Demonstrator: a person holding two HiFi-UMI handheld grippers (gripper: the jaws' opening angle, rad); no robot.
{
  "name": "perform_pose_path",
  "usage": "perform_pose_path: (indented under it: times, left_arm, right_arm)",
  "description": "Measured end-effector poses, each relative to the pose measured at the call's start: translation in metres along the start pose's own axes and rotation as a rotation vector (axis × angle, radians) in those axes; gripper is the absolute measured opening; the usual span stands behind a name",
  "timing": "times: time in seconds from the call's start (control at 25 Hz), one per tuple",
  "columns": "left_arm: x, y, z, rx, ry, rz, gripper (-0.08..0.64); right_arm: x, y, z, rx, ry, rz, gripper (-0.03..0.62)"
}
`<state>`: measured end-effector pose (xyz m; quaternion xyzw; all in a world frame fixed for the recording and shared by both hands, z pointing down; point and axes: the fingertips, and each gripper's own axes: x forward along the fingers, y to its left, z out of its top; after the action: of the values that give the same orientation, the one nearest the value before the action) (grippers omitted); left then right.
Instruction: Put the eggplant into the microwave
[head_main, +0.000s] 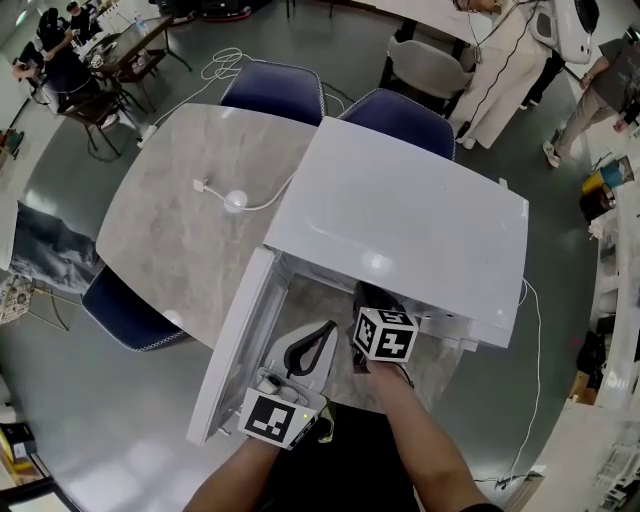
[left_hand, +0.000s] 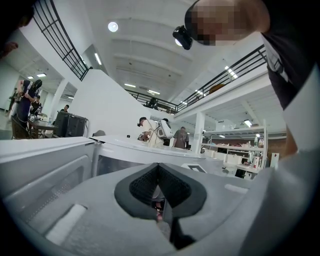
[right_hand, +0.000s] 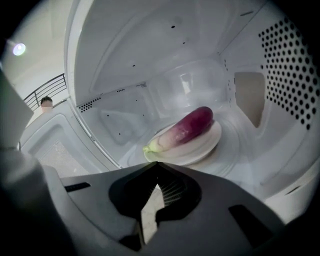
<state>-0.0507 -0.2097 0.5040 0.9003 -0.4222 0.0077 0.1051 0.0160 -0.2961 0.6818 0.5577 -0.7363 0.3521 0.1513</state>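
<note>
A purple eggplant (right_hand: 187, 127) with a pale green stem end lies on a white plate (right_hand: 212, 142) inside the white microwave (head_main: 400, 220). The plate rests on the glass turntable. My right gripper (right_hand: 156, 162) is shut and empty, just in front of the plate's near rim. In the head view its marker cube (head_main: 385, 333) sits at the oven's mouth and the jaws are hidden under the top. My left gripper (head_main: 322, 335) hovers beside the open door (head_main: 235, 340), shut with nothing in it. The left gripper (left_hand: 158, 164) points level over the microwave (left_hand: 50, 155).
The microwave stands on a grey marble table (head_main: 180, 200) with a white cable and puck (head_main: 235, 200) on it. Blue chairs (head_main: 275, 90) stand along the far side. People stand in the room beyond. The perforated right oven wall (right_hand: 290, 75) is close to my right gripper.
</note>
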Motion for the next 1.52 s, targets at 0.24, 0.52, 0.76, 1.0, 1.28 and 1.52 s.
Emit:
perform_pose_path:
  times: [0.24,0.52,0.76,1.0,1.28,1.52]
  left_arm:
    - [0.005,-0.012,0.008,-0.003,0.016,-0.017,0.006]
    - [-0.001,-0.029,0.032,-0.018,0.018,-0.022,0.006]
    - [-0.017,-0.045,0.063,-0.021,0.008,-0.04,0.006]
    - [-0.032,-0.06,0.09,-0.002,-0.003,-0.051,0.006]
    - [-0.043,-0.075,0.108,0.001,-0.011,-0.062,0.006]
    - [-0.049,-0.084,0.109,0.003,-0.009,-0.065,0.006]
  right_arm:
    - [-0.04,0.023,0.012,-0.015,-0.045,0.06,0.003]
    - [-0.115,0.047,0.052,-0.066,-0.161,0.1,0.003]
    - [-0.176,0.078,0.084,-0.127,-0.25,0.13,0.002]
    - [-0.214,0.098,0.097,-0.162,-0.299,0.136,0.002]
    - [-0.248,0.111,0.104,-0.206,-0.341,0.132,0.002]
    - [-0.264,0.114,0.103,-0.219,-0.371,0.125,0.002]
